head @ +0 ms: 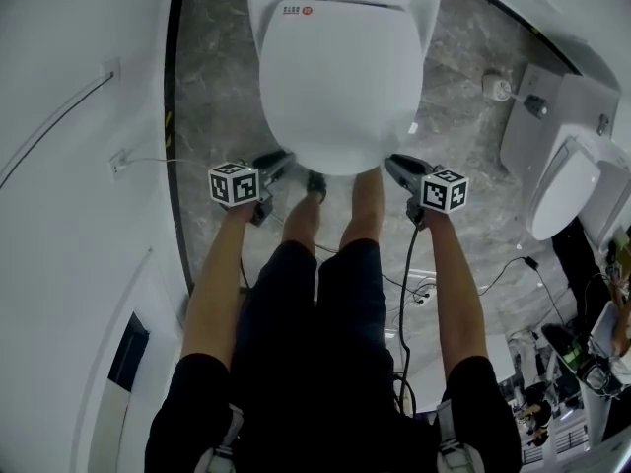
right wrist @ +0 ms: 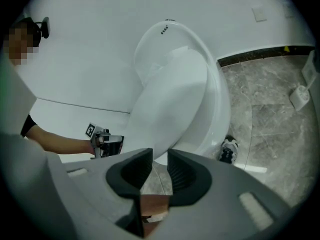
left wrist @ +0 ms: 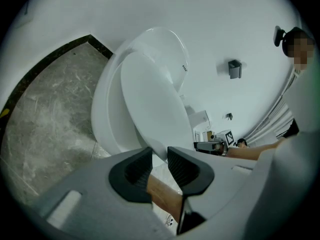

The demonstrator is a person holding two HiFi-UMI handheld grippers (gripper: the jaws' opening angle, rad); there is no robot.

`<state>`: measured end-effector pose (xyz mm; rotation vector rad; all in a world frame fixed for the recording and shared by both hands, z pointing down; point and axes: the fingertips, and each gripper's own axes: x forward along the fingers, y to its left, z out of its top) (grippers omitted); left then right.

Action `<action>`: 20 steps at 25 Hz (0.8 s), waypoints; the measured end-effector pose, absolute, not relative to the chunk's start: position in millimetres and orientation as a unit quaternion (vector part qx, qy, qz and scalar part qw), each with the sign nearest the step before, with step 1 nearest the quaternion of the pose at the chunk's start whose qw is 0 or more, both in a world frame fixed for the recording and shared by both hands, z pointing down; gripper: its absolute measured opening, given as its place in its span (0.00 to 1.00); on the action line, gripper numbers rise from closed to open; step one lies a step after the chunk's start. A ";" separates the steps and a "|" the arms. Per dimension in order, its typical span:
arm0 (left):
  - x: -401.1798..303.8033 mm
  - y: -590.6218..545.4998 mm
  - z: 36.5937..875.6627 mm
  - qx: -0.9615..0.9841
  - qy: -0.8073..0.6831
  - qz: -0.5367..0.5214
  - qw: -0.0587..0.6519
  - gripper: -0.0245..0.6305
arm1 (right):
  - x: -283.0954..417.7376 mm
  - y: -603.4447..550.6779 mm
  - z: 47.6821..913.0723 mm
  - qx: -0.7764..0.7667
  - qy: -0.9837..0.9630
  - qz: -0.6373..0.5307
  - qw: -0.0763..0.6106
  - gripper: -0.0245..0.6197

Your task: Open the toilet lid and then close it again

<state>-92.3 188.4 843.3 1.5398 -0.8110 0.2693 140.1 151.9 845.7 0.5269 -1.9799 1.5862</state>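
The white oval plastic toilet lid (head: pixel 335 77) sat partly raised at 12 o'clock. The left gripper (head: pixel 284 163) at its 7 o'clock and the right gripper (head: pixel 396 168) at 5 pinched it with narrow jaws. Uneven lifting could slip it free, slamming the white ceramic bowl (left wrist: pixel 102 119).

- The light is bright, cool and even in all three views, and the white walls throw it back.
- In the head view the toilet lid (head: pixel 340 77) is nearly washed out, with a small glint on its right edge.
- Shadows are soft. A faint grey one lies on the marble floor (head: pixel 212 77) beside the bowl.
- My shorts (head: pixel 306 343), near the bottom, read almost black with little detail.
- Both gripper views are round fisheye pictures with black corners, and straight lines bow hard toward the rim.
- Close to the lens, my left gripper (left wrist: pixel 160 156) and right gripper (right wrist: pixel 160 159) look soft, their pads dark.
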 end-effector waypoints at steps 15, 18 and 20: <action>-100.2 161.6 759.3 0.655 -0.394 0.018 0.644 0.19 | 135.4 127.9 767.2 0.196 -0.756 0.566 0.266 0.19; -101.5 154.0 743.8 0.653 -0.402 0.007 0.641 0.20 | 135.0 121.5 750.7 0.214 -0.758 0.558 0.263 0.20; -102.2 150.5 732.3 0.650 -0.407 0.001 0.642 0.20 | 134.7 118.4 740.3 0.223 -0.759 0.554 0.260 0.20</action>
